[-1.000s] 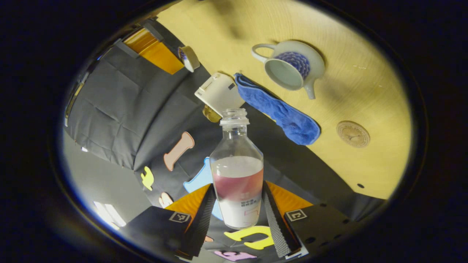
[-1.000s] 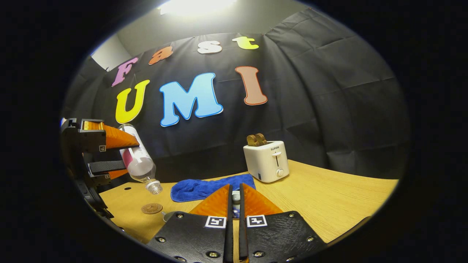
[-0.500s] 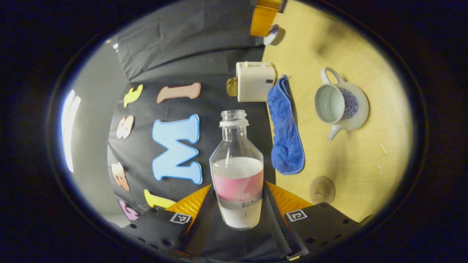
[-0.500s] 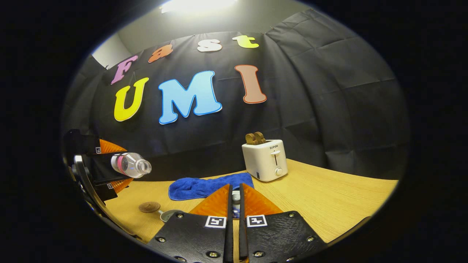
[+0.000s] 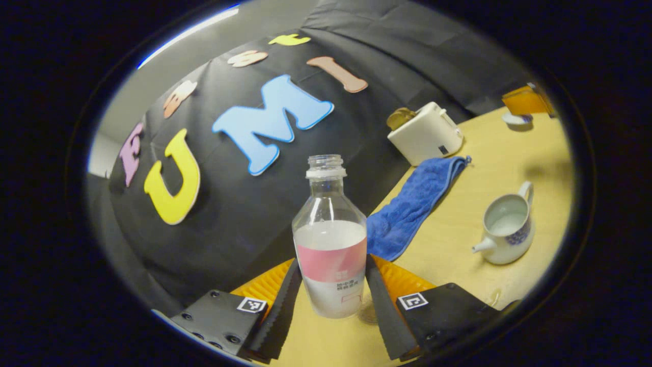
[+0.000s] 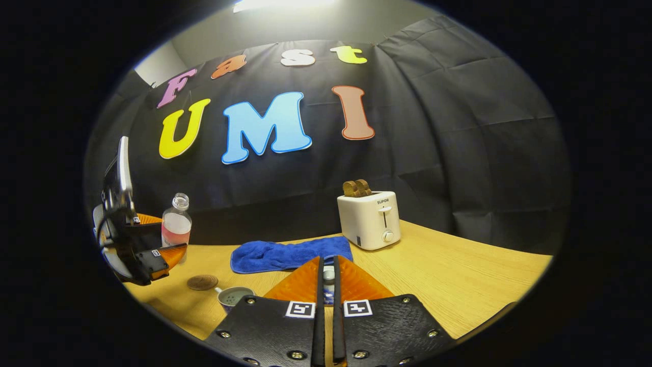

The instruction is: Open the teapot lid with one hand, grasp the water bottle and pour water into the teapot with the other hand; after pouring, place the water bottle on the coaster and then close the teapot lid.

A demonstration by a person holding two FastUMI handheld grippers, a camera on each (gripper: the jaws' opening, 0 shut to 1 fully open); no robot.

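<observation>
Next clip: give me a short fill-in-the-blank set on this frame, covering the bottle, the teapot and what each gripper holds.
1. The left gripper is shut on the ____, which stands upright and has no cap.
2. The teapot sits on the table with its lid ____.
3. The right gripper pinches the teapot's ____ between its fingers.
4. The folded cloth lying beside the toaster is ____ in colour.

Missing words: water bottle; off; lid; blue
</observation>
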